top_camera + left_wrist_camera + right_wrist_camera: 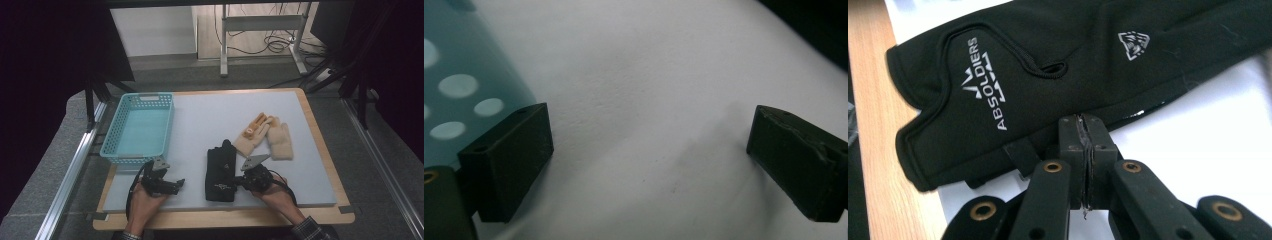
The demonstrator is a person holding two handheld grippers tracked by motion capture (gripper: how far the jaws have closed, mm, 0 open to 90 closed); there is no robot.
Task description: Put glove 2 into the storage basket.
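High view: a black glove [221, 170] lies flat on the grey mat [210, 115], in the near middle of it, with its cuff toward the person and its fingers pointing away. The right gripper [244, 181] sits just to the right of the black glove, at its edge near the cuff end, held by the person's right hand [276, 192]. In the right gripper view its jaws are pressed together, pad against pad, right at the hem of the black glove [1048, 75]; whether any cloth is nipped between them cannot be told. The white lettering and a small badge on the glove face up.

To the right of the black glove and farther back lie two tan gloves [265, 136], touching one another. To its left, well apart, stands a turquoise basket [112, 131] at the mat's left edge. The left gripper [176, 184] rests on the mat between the basket and the black glove, near the front. In the left gripper view its jaws are spread wide over bare mat, beside the basket wall [469, 75].
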